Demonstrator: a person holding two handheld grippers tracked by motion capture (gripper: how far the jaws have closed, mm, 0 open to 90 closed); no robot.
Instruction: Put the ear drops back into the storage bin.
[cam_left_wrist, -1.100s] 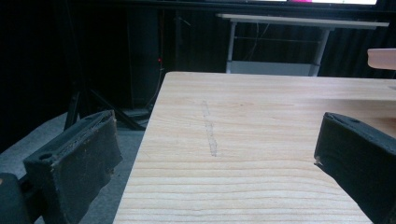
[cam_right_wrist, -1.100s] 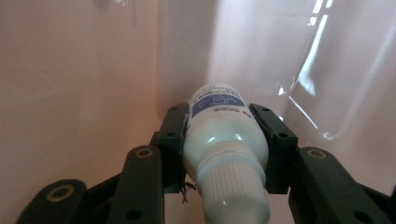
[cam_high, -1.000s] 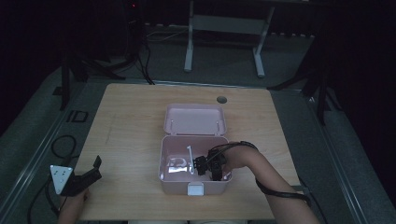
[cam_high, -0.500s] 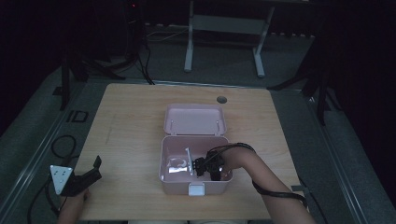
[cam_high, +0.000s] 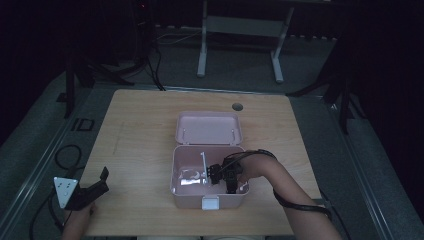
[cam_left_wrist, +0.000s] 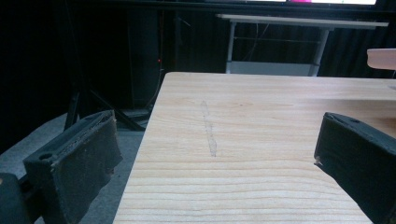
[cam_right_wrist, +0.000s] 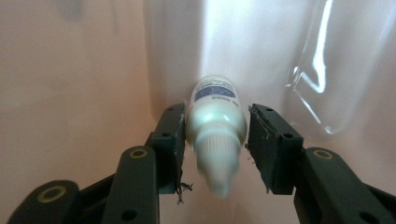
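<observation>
Left gripper idle at the surface's edge, right gripper inside a pink box.

At lower left of the high view the left gripper (cam_high: 102, 181) rests on the wooden surface (cam_high: 145, 135), jaws wide apart on nothing. Lower centre, the open pink box (cam_high: 186, 194) holds the right gripper (cam_right_wrist: 215, 135), jaws flanking a small white bottle (cam_right_wrist: 215, 119); whether they clamp it is unclear.

A small white squeeze bottle (cam_right_wrist: 215, 122), capped tip toward the camera, lies inside the open pink box (cam_high: 210, 197).

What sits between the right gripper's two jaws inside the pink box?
A small white dropper bottle, cap toward the camera, between the right gripper jaws; right gripper view.
</observation>
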